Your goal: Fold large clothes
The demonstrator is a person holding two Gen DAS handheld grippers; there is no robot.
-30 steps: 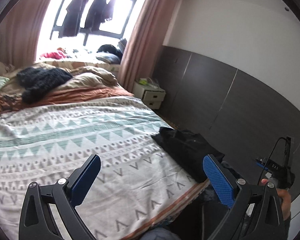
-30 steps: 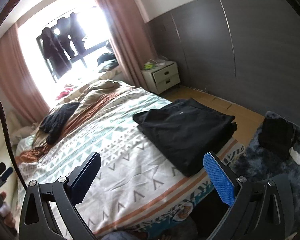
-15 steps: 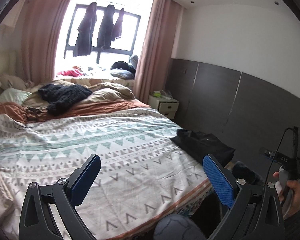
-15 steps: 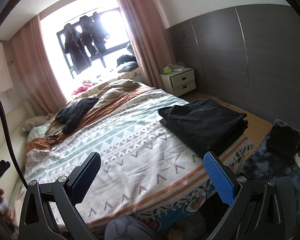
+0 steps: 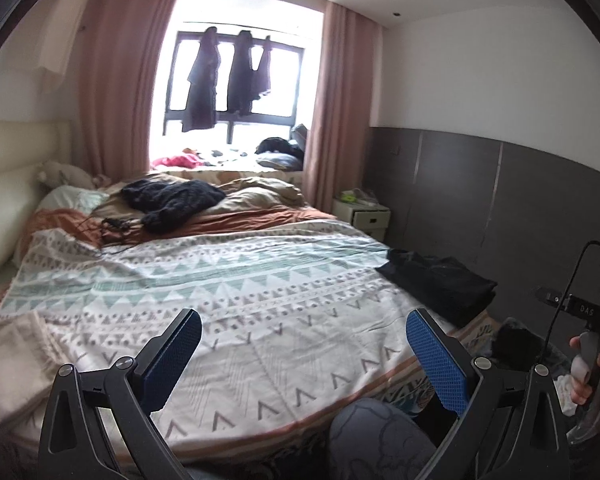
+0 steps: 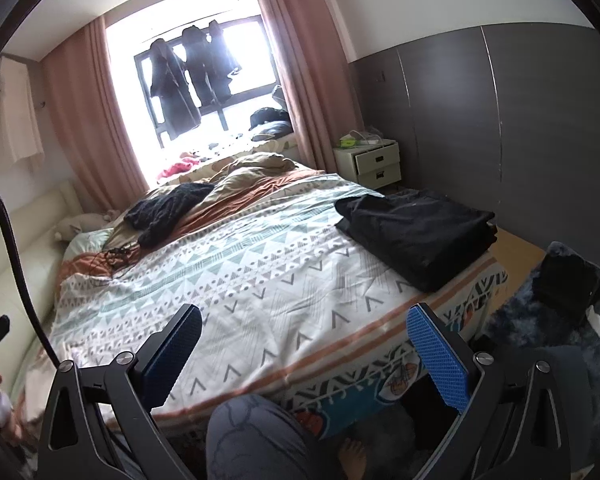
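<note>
Left gripper (image 5: 300, 356) held above the near edge of the bed, blue-padded fingers (image 5: 436, 364) spread wide, nothing between them; right gripper (image 6: 304, 354) likewise agape and empty, well short of the cloth; folded black garment (image 6: 416, 232) lies flat on the white triangle-patterned bedspread (image 6: 240, 276), at the bed's right corner, nearest the white bedside cabinet (image 6: 374, 162); dark knitted heap (image 5: 172, 200) rests by the pillows.

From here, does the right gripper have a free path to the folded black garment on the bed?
Probably yes: the right gripper is open and empty, and only bare bedspread lies between it and the folded black garment.
</note>
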